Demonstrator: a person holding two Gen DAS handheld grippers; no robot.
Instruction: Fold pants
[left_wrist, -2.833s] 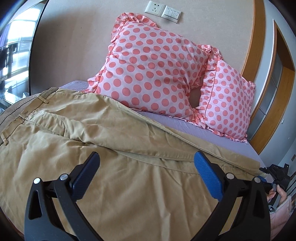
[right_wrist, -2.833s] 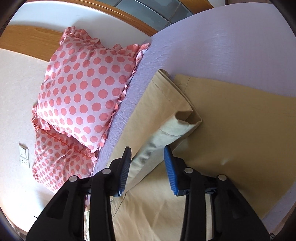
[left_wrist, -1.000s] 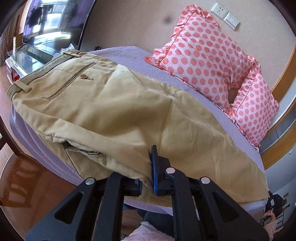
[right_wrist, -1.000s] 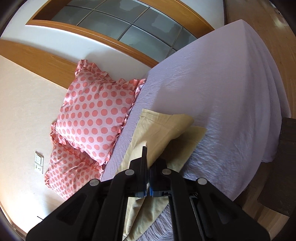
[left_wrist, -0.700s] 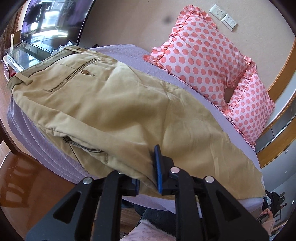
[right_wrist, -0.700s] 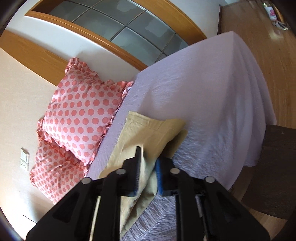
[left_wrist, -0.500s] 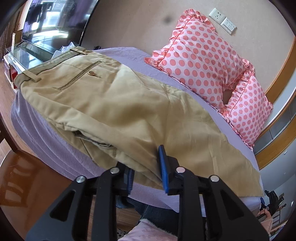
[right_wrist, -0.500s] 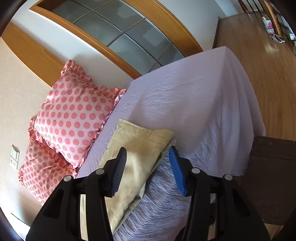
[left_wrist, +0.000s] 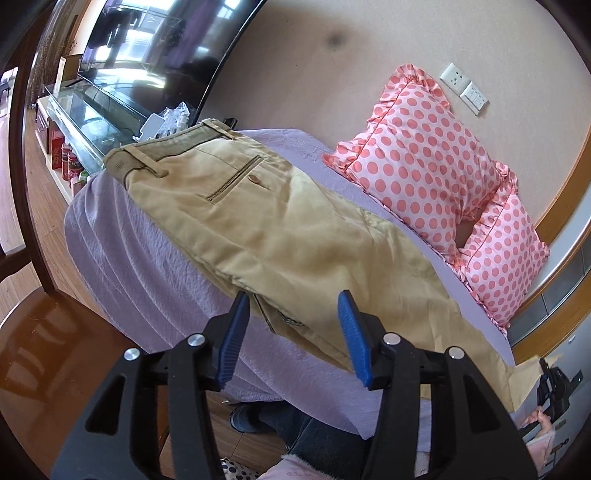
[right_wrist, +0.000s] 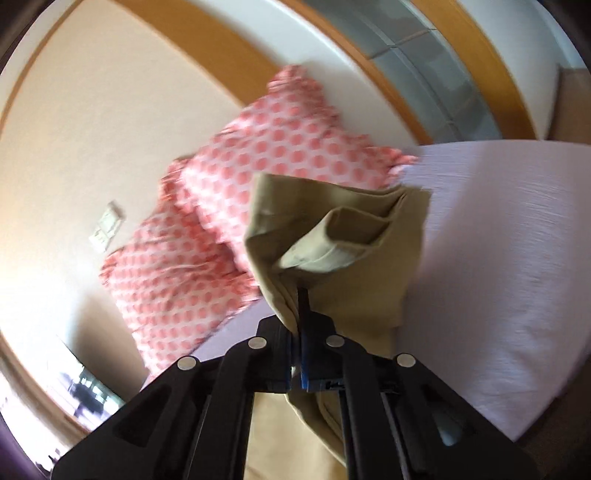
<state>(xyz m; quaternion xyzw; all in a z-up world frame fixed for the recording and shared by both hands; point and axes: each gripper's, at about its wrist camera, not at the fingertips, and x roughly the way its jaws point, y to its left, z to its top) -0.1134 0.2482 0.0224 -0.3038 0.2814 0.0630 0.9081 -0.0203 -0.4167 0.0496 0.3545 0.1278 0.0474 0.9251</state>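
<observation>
The khaki pants (left_wrist: 295, 236) lie folded lengthwise along the near side of the lavender bed (left_wrist: 147, 280), waistband at far left, legs running right. My left gripper (left_wrist: 293, 332) is open and empty just in front of the pants' near edge. My right gripper (right_wrist: 298, 310) is shut on the leg cuffs of the pants (right_wrist: 343, 236) and holds them lifted above the bed; the cuffs stand up in front of the camera. That view is blurred by motion.
Two pink polka-dot pillows (left_wrist: 424, 166) lean on the wall behind the pants, also seen in the right wrist view (right_wrist: 280, 147). A TV and a low glass stand (left_wrist: 96, 107) are at far left. A dark wooden chair (left_wrist: 55, 350) is near the bed's corner.
My left gripper let go of the pants' edge, opened and drew back. My right gripper opened briefly, then shut on the leg cuffs and lifted them off the bed.
</observation>
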